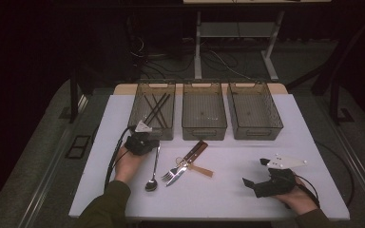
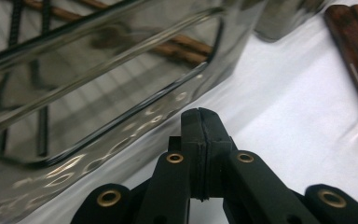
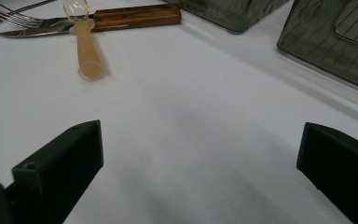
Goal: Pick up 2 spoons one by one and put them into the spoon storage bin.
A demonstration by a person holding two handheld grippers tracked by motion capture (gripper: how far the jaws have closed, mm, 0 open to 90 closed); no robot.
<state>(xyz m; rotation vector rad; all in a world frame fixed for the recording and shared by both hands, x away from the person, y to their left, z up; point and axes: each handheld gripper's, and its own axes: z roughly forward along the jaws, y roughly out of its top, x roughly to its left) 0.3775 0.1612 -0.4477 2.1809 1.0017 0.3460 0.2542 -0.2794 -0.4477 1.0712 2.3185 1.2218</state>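
Sleeve (image 1: pixel 105 205) and left hand (image 1: pixel 126 164) come in low at the near table (image 1: pixel 313 123) edge; the left gripper (image 1: pixel 141 142) sits just before the left bin (image 1: pixel 135 111), jaws pressed together on nothing, as its own view confirms. Right gripper (image 1: pixel 261 183) rests on the table well apart from the cutlery, jaws spread, nothing between them. Sorting looks barely started: chopsticks (image 1: pixel 157 108) already lie in the left bin, while the middle bin (image 1: pixel 188 124) and right bin (image 1: pixel 275 114) look bare. Left to sort on the table: spoon (image 1: pixel 152 171) just beside the left hand, fork (image 1: pixel 173 172), knife (image 1: pixel 190 159), and 1 small tan plastic spoon (image 3: pixel 87 49).
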